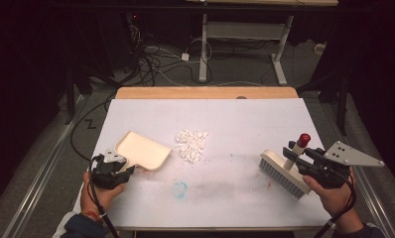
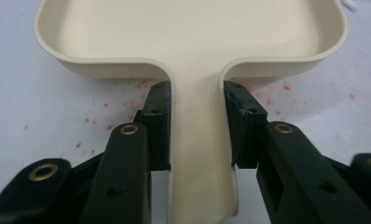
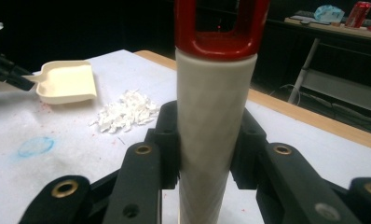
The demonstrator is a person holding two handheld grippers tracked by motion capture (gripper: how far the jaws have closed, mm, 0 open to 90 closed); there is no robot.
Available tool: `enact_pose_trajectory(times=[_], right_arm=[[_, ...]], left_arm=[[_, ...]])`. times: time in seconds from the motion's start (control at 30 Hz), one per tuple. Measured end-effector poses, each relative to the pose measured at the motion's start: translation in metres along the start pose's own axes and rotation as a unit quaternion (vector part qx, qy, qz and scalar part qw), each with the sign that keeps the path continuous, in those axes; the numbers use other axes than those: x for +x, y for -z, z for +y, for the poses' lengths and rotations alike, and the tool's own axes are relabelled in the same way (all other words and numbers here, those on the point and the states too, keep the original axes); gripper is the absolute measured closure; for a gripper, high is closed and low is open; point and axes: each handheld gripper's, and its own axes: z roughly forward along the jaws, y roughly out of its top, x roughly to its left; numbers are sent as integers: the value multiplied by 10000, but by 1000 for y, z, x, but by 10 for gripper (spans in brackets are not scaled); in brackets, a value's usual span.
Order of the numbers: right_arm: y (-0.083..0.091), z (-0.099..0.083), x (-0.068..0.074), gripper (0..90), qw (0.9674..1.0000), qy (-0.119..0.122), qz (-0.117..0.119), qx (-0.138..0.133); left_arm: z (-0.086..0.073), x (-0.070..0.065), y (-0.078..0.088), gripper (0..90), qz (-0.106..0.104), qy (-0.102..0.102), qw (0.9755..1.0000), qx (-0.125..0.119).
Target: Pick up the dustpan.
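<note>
The left gripper view shows red specks on the worktop under the cream dustpan, which the high view barely resolves. The left gripper is clamped on the dustpan's flat handle, its pan stretching straight ahead toward the pile of white scraps. The right gripper is closed on the brush by its white, red-capped handle; bristles rest on the worktop, well right of the scraps. Both hands sit low at the near edge, knuckles outward.
</note>
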Motion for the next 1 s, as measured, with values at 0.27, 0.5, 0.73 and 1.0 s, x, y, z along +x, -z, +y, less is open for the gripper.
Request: enact_pose_trajectory(times=[0.27, 0.5, 0.73, 1.0], right_arm=[[-1, 0, 0, 699, 10000, 12, 40, -23], [-4, 1, -2, 699, 10000, -14, 32, -10], [-6, 2, -2, 699, 9999, -30, 87, -59], [-9, 3, -2, 700, 9999, -51, 72, -75]], left_arm=[[-2, -9, 5, 637, -194, -180, 9996, 54], [-3, -15, 6, 636, -337, -367, 9987, 95], [-4, -21, 8, 636, -393, -506, 9979, 129], [-6, -23, 10, 636, -464, -587, 9971, 169]])
